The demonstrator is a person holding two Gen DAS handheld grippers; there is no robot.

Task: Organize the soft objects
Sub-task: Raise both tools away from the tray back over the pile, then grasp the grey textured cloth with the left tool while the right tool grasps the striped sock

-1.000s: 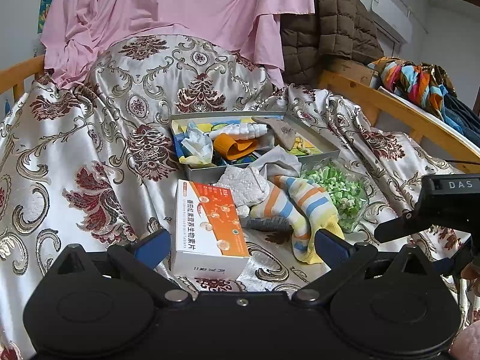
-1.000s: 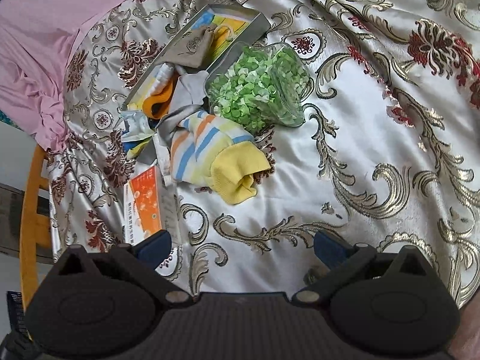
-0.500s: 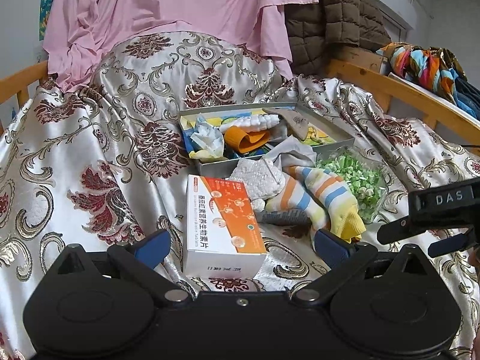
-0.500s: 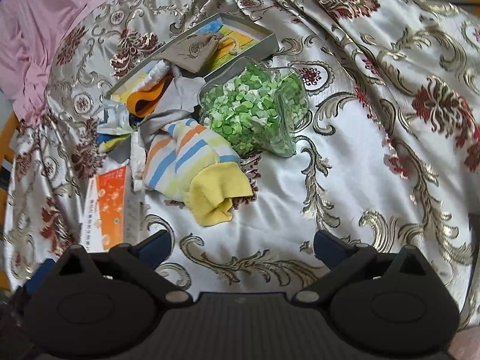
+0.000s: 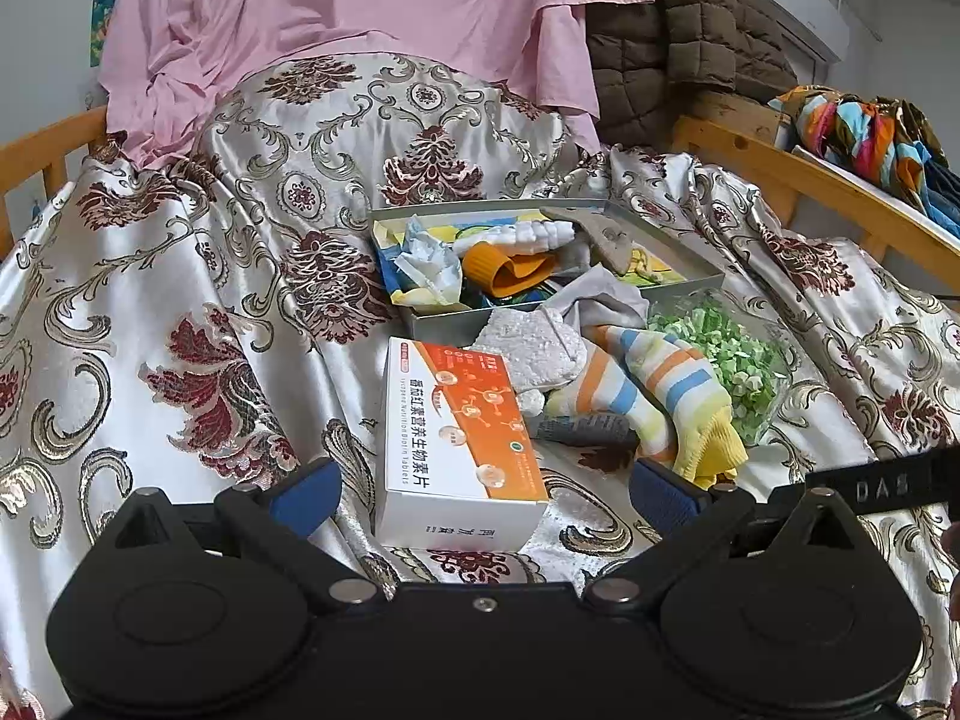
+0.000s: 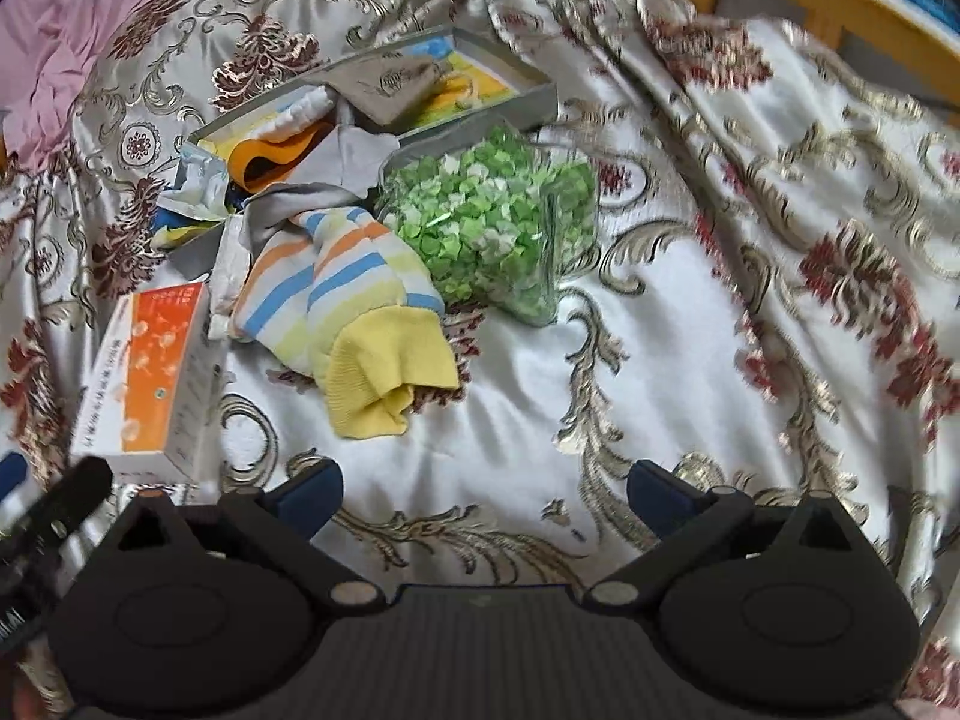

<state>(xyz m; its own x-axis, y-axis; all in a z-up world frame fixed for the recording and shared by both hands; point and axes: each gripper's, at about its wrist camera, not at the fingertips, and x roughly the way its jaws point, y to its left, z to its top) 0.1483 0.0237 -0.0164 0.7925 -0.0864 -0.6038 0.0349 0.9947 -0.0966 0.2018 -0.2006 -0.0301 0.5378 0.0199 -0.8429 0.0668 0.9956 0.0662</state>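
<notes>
The striped sock (image 6: 336,276) lies ahead of my right tongs (image 6: 485,495) and a little to their left, yellow cuff toward me, its far end lying against the clear bag of green bits (image 6: 498,222). From my left tongs (image 5: 485,495) the same sock (image 5: 654,396) sits ahead and to the right, with a pale grey fuzzy piece (image 5: 531,345) and a grey cloth (image 5: 606,300) bunched just beyond it. Both pairs of tongs are spread wide and carry nothing; each hangs over bare brocade cloth (image 6: 690,360).

I judge the sock to be the next thing to lift, and the risks lie in its neighbours. The orange-and-white tablet box (image 5: 462,438) stands directly between my left fingers, so closing there would catch cardboard, not fabric. If my right tongs bite too far forward they could snag the bag and drag it, or spill it if it is not sealed. The satin underneath is slippery and loose, so a low pinch could gather the cover along with the sock.

Beyond the pile sits the shallow grey tray (image 5: 708,276). It already holds an orange folded piece (image 5: 510,270), a white ribbed piece (image 5: 528,234), a crumpled pale wrapper or tissue (image 5: 429,264) and a tan fabric piece (image 5: 600,234), over a yellow and blue printed bottom. The grey cloth hangs over its near wall.
</notes>
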